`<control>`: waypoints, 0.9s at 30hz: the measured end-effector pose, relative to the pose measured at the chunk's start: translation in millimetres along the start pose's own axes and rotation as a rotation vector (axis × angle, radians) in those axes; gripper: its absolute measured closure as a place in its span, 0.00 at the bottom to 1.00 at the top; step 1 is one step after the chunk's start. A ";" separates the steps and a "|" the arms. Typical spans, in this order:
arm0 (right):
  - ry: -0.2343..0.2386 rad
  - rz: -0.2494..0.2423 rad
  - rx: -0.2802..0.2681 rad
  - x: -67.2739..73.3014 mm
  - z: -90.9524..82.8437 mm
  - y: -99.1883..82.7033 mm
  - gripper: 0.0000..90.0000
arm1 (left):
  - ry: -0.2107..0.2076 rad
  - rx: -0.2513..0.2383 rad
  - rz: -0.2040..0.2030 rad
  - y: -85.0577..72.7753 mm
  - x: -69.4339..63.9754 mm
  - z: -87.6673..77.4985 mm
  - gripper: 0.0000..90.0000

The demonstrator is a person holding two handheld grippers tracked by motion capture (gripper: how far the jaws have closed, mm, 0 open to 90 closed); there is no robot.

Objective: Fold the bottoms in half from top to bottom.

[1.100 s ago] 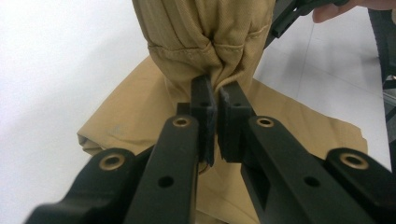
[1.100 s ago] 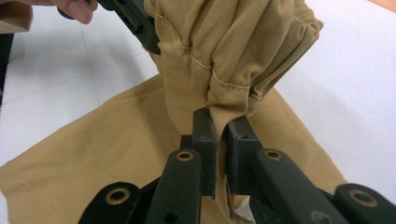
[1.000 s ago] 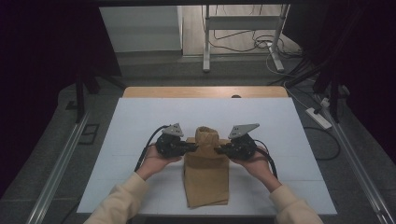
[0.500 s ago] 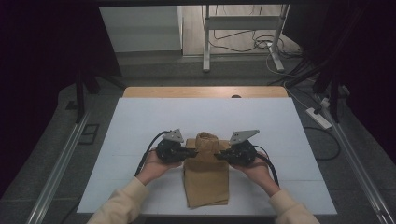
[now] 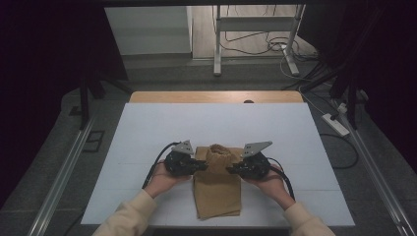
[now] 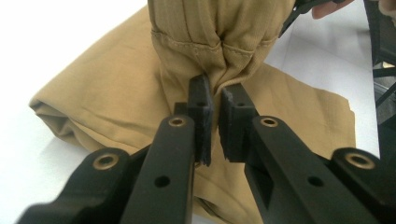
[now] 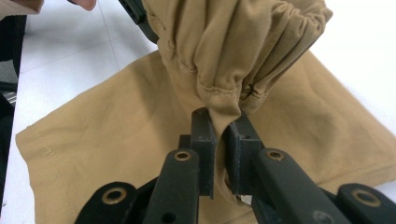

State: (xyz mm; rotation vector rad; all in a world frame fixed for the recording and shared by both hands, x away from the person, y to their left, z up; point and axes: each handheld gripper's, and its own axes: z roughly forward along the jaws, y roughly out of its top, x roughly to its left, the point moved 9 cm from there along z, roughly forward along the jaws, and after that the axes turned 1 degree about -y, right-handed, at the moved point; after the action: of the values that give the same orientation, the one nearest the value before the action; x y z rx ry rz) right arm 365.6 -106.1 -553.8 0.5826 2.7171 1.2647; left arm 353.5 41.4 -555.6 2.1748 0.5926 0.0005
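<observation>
A folded tan garment [image 5: 216,194] lies on the white table [image 5: 147,128] near its front edge. Its far end is gathered into a raised bunch [image 5: 219,152] between my two grippers. My left gripper [image 5: 202,166] holds the bunch from the left, and in the left gripper view the gripper [image 6: 215,95] is shut on a pinch of tan cloth [image 6: 116,93] below a stitched hem. My right gripper [image 5: 231,169] holds it from the right, and in the right gripper view the gripper [image 7: 223,123] pinches the hemmed cloth [image 7: 116,135]. A hand holds each gripper.
A wooden strip [image 5: 216,97] runs along the table's far edge, with a small dark spot [image 5: 248,102] on it. Bare white surface spreads to the left, right and far side of the garment. Cables and a power strip [image 5: 334,124] lie on the floor beyond.
Both grippers, still pinching the cloth, have come slightly toward the person and lower. The raised bunch of cloth has sunk with them.
</observation>
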 end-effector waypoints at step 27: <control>0.002 -0.006 0.023 24.6 -13.8 -23.5 0.61 | 0.004 0.011 -0.027 -31.1 -13.5 -10.2 0.49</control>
State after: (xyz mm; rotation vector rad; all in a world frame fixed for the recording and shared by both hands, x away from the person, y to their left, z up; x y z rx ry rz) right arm 332.5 -120.5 -560.5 0.5754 2.7363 1.2351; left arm 326.6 59.6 -569.7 2.1774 0.6258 -0.0124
